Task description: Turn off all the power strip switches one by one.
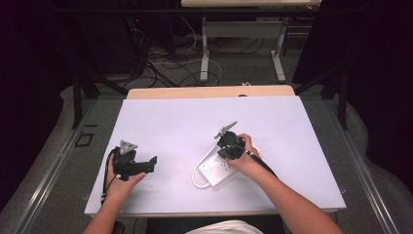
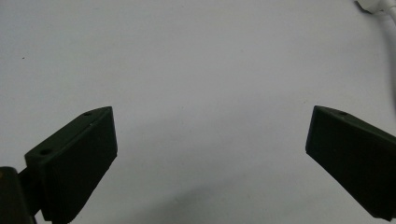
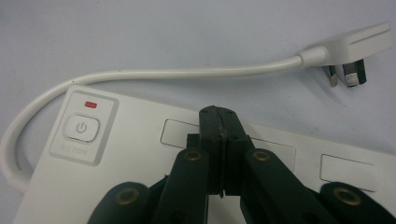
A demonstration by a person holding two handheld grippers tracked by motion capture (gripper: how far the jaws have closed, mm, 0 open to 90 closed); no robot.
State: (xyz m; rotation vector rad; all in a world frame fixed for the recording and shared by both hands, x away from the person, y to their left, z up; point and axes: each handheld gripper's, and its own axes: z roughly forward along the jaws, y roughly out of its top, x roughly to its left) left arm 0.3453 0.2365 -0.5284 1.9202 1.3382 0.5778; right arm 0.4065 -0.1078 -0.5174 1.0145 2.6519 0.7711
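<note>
A white power strip (image 1: pixel 213 170) lies on the white table top (image 1: pixel 195 122), right of the middle. Its power button (image 3: pixel 81 127) and small red light sit at one end, with flat socket covers along it. Its short cable (image 3: pixel 187 72) loops round to a white plug (image 3: pixel 348 51) that lies on the table beside it. My right gripper (image 1: pixel 225 154) points down over the strip. In the right gripper view my right gripper (image 3: pixel 219 114) has its jaws pressed together, nothing between them, tips over the strip's face. My left gripper (image 1: pixel 152 164) rests at the front left. Its jaws (image 2: pixel 211 119) stand wide apart over bare table.
The table's front edge (image 1: pixel 214 213) runs close under both forearms. Beyond the far edge, cables lie on the floor (image 1: pixel 165 63) around the legs of another table (image 1: pixel 204 53). A bit of the white cable (image 2: pixel 373 7) shows in the top right corner of the left gripper view.
</note>
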